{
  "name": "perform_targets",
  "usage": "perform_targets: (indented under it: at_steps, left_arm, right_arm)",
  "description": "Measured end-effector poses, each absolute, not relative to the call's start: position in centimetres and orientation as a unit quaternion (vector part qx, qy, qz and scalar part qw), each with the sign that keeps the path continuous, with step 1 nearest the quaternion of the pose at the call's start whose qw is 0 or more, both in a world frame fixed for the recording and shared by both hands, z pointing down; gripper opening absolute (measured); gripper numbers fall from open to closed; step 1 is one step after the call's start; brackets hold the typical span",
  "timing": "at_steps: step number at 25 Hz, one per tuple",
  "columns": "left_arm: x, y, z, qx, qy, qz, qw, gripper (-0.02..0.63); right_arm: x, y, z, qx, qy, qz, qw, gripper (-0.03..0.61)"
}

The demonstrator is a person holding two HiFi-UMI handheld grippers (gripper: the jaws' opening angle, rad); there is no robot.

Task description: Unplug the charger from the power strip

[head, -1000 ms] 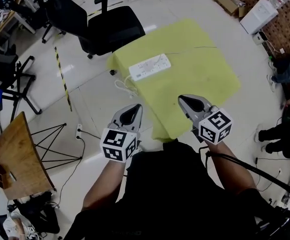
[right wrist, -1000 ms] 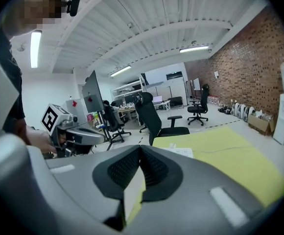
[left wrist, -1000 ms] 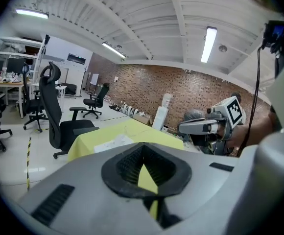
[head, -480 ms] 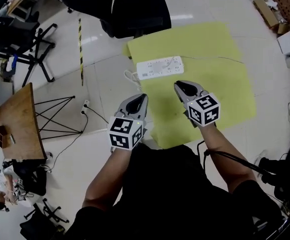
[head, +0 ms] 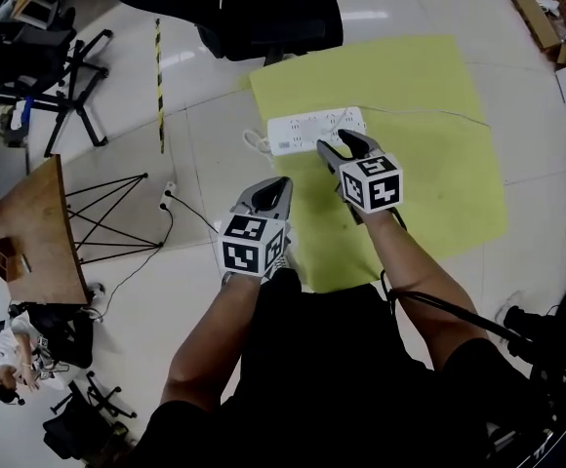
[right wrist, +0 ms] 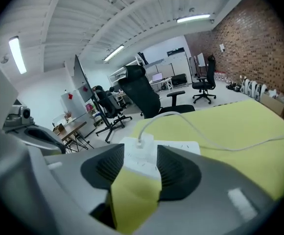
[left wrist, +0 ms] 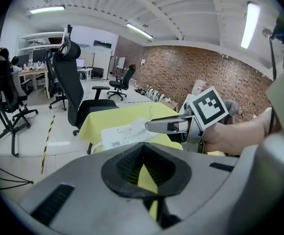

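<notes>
- Two hand-held grippers hover over a table draped in a yellow cloth (head: 439, 183), each carrying a cube of black-and-white square markers.
- The right gripper (head: 340, 144) is at the near edge of the long white plastic power strip (head: 298, 133), pointing down and forward at it; its jaws are opening and stand well apart, with no pad pressing on anything.
- In the right gripper view, the gap between those jaws (right wrist: 140, 151) frames the power strip (right wrist: 178, 147) and the small white charger plug (right wrist: 141, 142) seated in its near end.
- A thin white cable (right wrist: 196, 131) arcs up from the charger and trails off to the right across the yellow cloth (right wrist: 240, 126).
- The left gripper (head: 275, 185) hangs nearer the person, off the cloth's left edge and apart from the strip; in its own view the black ribbed pads (left wrist: 125, 163) meet at the tips with nothing held.
- The left gripper view also shows the strip (left wrist: 122, 135) lying flat near the table's left edge.
- A black office chair (head: 263, 8) stands beyond the table, and a small wooden table (head: 29, 242) is off to the left.
</notes>
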State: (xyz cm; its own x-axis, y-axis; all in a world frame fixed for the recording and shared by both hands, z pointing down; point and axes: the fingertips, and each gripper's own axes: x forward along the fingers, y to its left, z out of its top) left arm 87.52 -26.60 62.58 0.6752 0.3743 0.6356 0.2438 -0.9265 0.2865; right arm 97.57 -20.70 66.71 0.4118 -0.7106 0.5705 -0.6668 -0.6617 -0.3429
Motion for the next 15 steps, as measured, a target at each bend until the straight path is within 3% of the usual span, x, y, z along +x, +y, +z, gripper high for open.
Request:
perform_targets:
  at_steps: [15]
  left_arm:
    - [88.2,-27.3,63.2,0.904,0.205,0.366,0.088,0.006]
  right_arm:
    - [99.3,-22.7,68.8,-0.857,0.365,-0.363,-0.004,0.161]
